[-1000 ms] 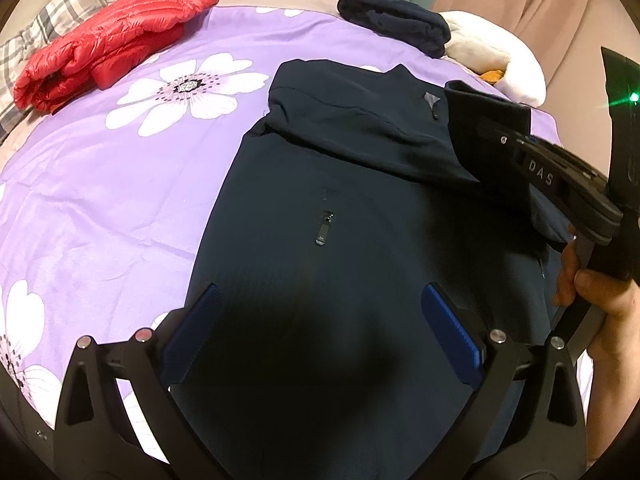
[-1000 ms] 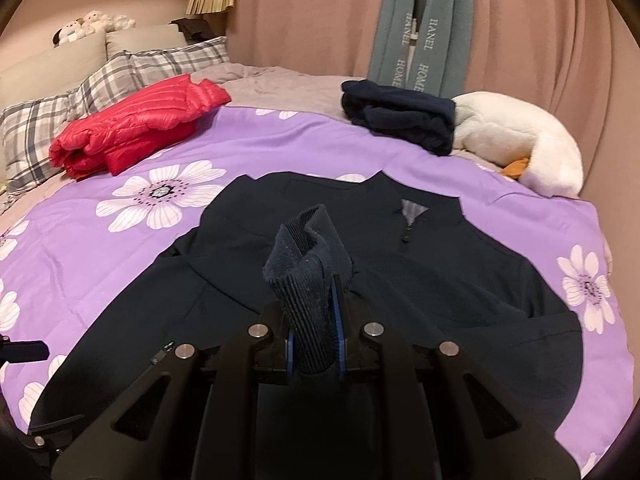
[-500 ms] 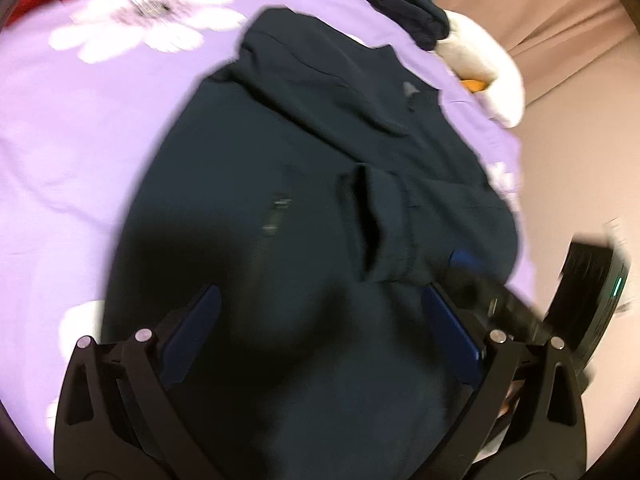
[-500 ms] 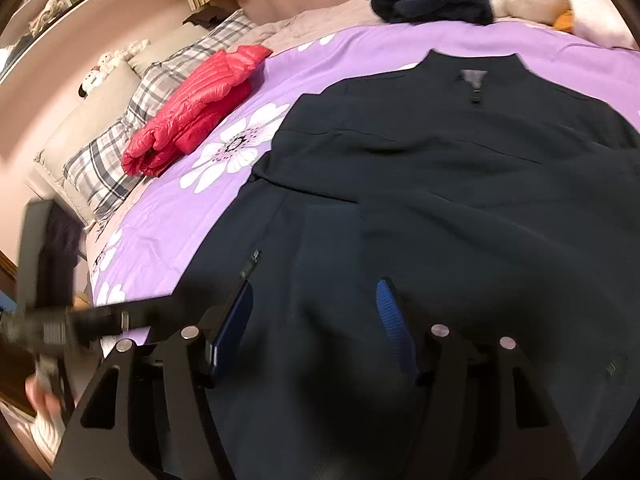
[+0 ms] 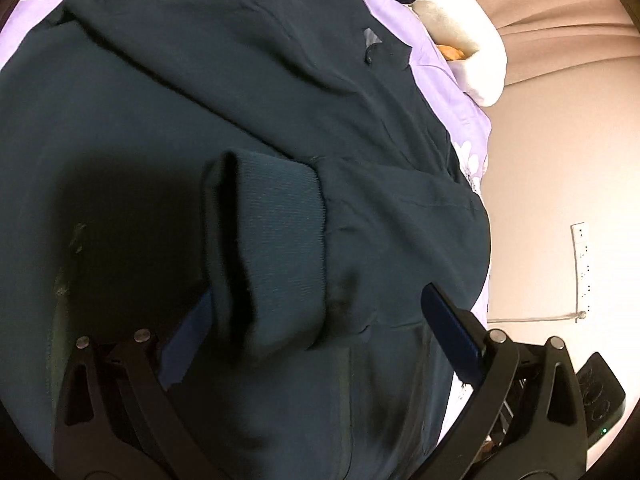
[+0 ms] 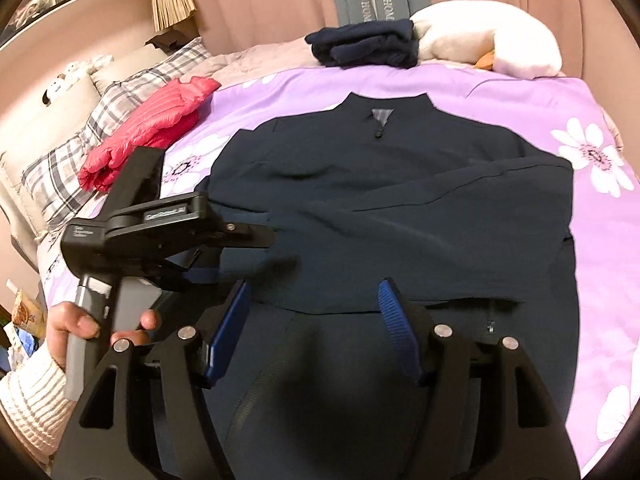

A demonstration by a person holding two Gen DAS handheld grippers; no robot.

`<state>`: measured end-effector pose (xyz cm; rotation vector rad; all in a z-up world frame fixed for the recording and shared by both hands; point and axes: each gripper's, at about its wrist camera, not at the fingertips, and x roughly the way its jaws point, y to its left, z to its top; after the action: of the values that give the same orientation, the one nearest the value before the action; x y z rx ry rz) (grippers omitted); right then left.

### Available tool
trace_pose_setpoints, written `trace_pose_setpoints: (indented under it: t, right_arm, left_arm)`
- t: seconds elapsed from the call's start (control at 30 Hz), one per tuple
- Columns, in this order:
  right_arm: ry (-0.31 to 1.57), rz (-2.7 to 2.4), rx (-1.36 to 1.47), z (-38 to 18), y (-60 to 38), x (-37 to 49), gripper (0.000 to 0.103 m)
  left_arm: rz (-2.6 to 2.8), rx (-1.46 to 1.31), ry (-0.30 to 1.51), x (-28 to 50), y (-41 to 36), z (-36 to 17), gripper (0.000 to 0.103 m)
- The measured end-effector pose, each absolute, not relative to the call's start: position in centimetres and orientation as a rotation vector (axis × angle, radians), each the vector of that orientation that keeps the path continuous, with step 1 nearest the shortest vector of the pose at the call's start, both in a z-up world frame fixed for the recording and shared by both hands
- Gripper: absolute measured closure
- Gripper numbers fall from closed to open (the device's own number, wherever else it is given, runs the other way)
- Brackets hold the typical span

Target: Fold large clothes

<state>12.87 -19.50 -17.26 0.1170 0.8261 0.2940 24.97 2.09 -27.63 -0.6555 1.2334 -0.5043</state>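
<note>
On the purple flower-print bedspread (image 6: 520,96), at far left, we see a grey checked pillow (image 6: 76,160) and a folded red quilted jacket (image 6: 148,128). Below them a hand (image 6: 80,328) in a white ribbed sleeve carries our left gripper (image 5: 316,332), its blue-padded fingers (image 5: 452,332) spread apart with the ribbed cuff (image 5: 276,256) of a folded-in sleeve lying loose between them. At centre the large dark navy zip-front jacket (image 6: 400,200) lies flat on the bed, collar toward the curtain, both sleeves crossed over its chest. Our right gripper (image 6: 312,332) hangs over the hem, its fingers (image 6: 394,328) having just opened and now released, nothing between them. Beyond, a folded navy garment (image 6: 364,46) sits beside a white plush toy (image 6: 484,44).
</note>
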Motion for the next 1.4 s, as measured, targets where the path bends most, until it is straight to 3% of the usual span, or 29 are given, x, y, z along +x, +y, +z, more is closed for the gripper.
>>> trace_pose_setpoints:
  t: [0.23,0.3,0.37,0.57,0.87,1.13,1.4]
  right_arm:
    - [0.801,0.275,0.103,-16.9,-20.4,13.0,0.036]
    - [0.789,0.271,0.084,-16.7,-20.4,12.8,0.036]
    - [0.779,0.267,0.071,-16.6,-20.4,12.6,0.036]
    - [0.755,0.243,0.046,-16.3,-20.5,12.5,0.036]
    - [0.752,0.225,0.056,-16.4,-20.7,12.3,0.036]
    - [0.746,0.208,0.073,-16.4,-21.0,12.0,0.036]
    - [0.724,0.143,0.149,-16.1,-23.7,11.4,0.036]
  left_arm:
    - [-0.504,-0.621,1.234,25.6,0.7,-27.6,0.006]
    - [-0.486,-0.607,1.231,25.9,0.5,-27.6,0.029]
    - [-0.476,-0.605,1.241,26.1,0.3,-27.8,0.039]
    - [-0.445,-0.566,1.232,26.6,-0.2,-27.8,0.055]
    - [-0.452,-0.544,1.206,26.7,-0.6,-26.8,0.089]
    - [-0.465,-0.505,1.116,26.5,-0.2,-23.6,0.094]
    - [-0.428,-0.423,0.925,29.5,1.8,-15.6,0.094]
